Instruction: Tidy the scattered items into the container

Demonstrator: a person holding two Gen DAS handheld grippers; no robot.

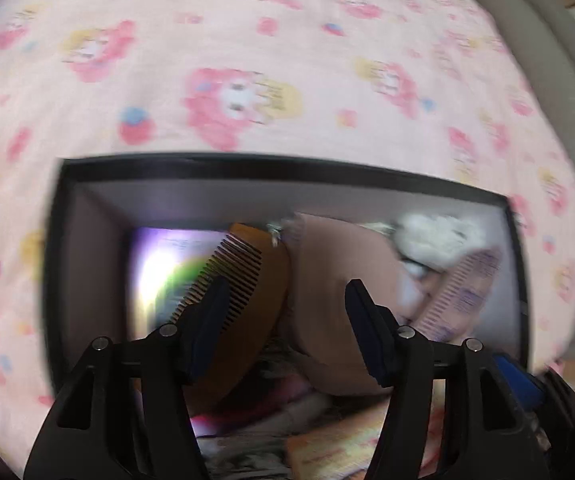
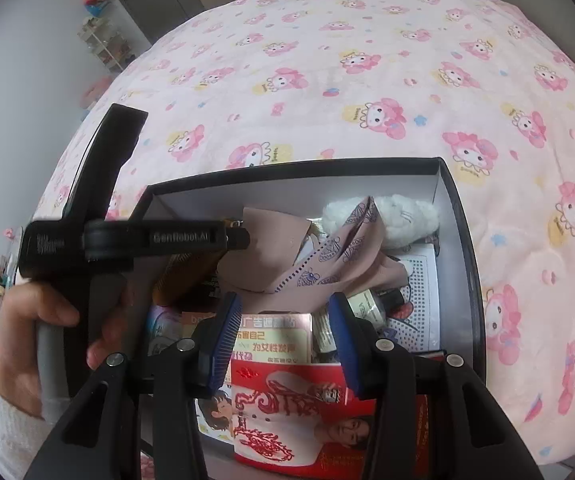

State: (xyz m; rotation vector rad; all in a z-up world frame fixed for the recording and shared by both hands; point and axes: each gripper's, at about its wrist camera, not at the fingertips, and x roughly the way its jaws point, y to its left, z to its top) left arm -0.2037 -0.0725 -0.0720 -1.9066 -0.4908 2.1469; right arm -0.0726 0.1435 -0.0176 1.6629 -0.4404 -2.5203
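Observation:
A black box with white inner walls lies on the bed and holds several items. My left gripper hangs over it with its jaws apart. A brown wooden comb lies slanted beside the left finger, and a beige-pink scarf is behind the gap. Neither pad presses on them. In the right wrist view the same box shows the scarf, a white plush, a small bottle and a red booklet. My right gripper stands open above the booklet, holding nothing.
The box sits on a pink quilt printed with cartoon figures. A hand holds the left tool's black body over the box's left side. A grey wall and shelves stand at the far left, and a padded headboard at right.

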